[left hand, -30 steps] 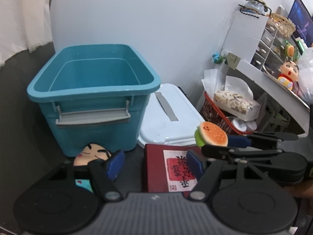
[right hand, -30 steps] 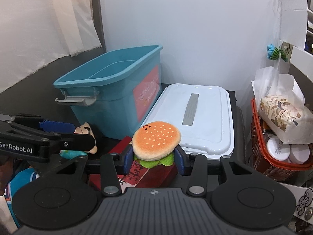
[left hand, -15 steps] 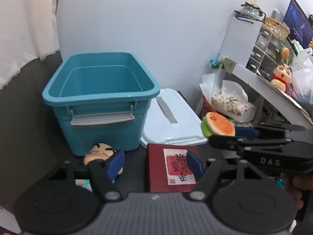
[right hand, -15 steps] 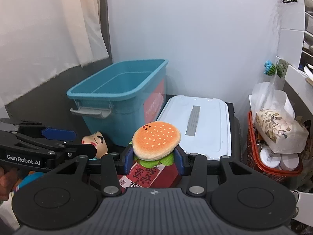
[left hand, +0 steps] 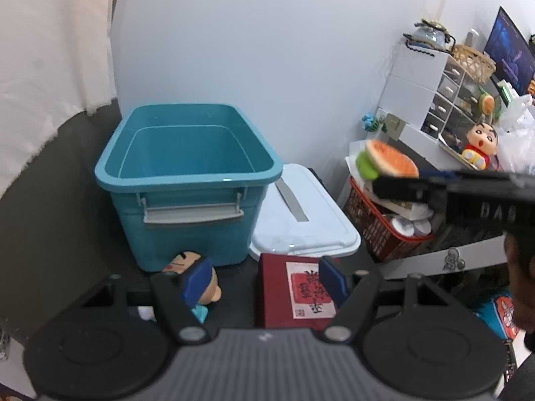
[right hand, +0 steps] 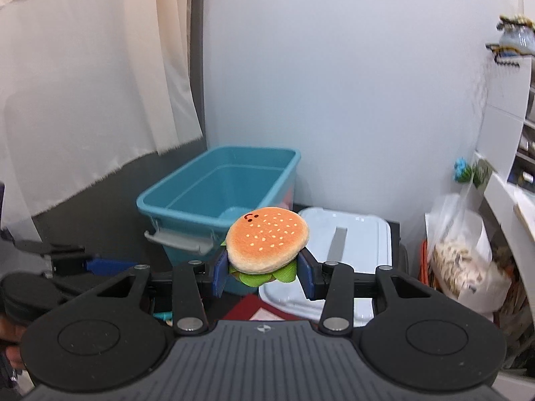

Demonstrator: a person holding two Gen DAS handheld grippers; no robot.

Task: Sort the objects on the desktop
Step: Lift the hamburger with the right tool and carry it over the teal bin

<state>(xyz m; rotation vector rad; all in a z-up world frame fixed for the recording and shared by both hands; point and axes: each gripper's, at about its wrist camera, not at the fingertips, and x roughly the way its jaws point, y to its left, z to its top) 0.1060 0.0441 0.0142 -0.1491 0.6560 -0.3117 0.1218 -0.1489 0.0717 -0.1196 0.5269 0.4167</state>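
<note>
We are clamping the right claw on the plush orange hamburger toy, near the open teal plastic bin; our left claw is gaping apart, holding nothing.

Two near wrist views, shared teal bin

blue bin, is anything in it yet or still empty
Empty as far as shows: the blue bin has bare walls and floor in both views. The burger plush is outside it, clamped in the right hand-held gripper.
</note>
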